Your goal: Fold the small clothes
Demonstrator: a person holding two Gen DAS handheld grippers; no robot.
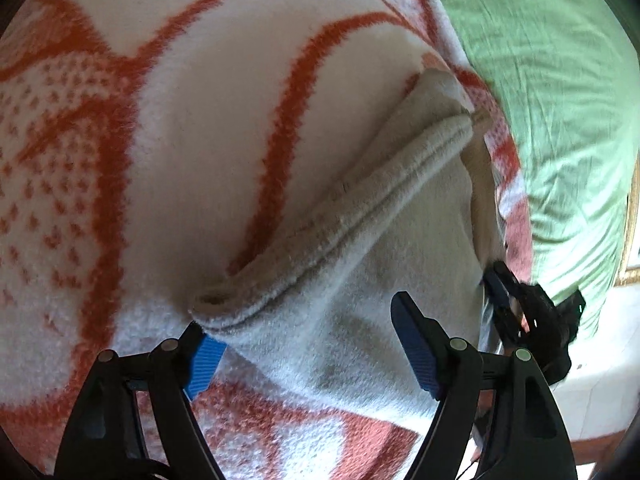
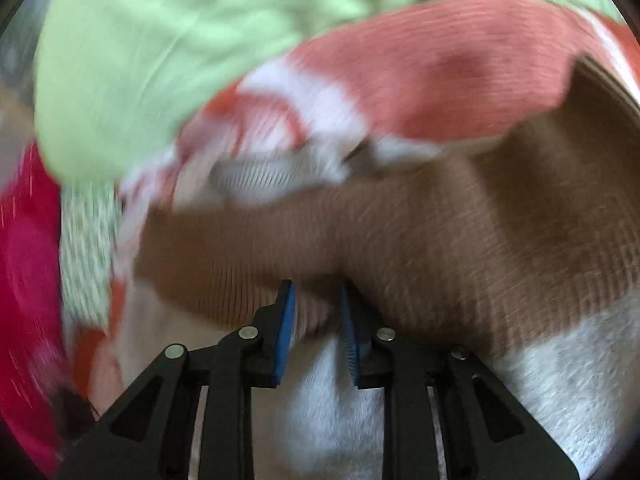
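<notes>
A small pale grey fleece garment point(image 1: 352, 280) with a stitched hem lies on an orange-and-white patterned blanket point(image 1: 200, 140). My left gripper point(image 1: 308, 356) is open, its blue-padded fingers on either side of the garment's near corner. My right gripper point(image 1: 516, 304) shows at the garment's right edge. In the blurred right wrist view my right gripper point(image 2: 316, 332) is shut on a fold of the garment, whose brown side point(image 2: 400, 240) faces the camera.
A light green sheet point(image 1: 540, 80) covers the bed to the right of the blanket; it also shows in the right wrist view point(image 2: 160, 60). A bright red cloth point(image 2: 28, 260) lies at the left. A wooden bed edge point(image 1: 632, 220) is at the far right.
</notes>
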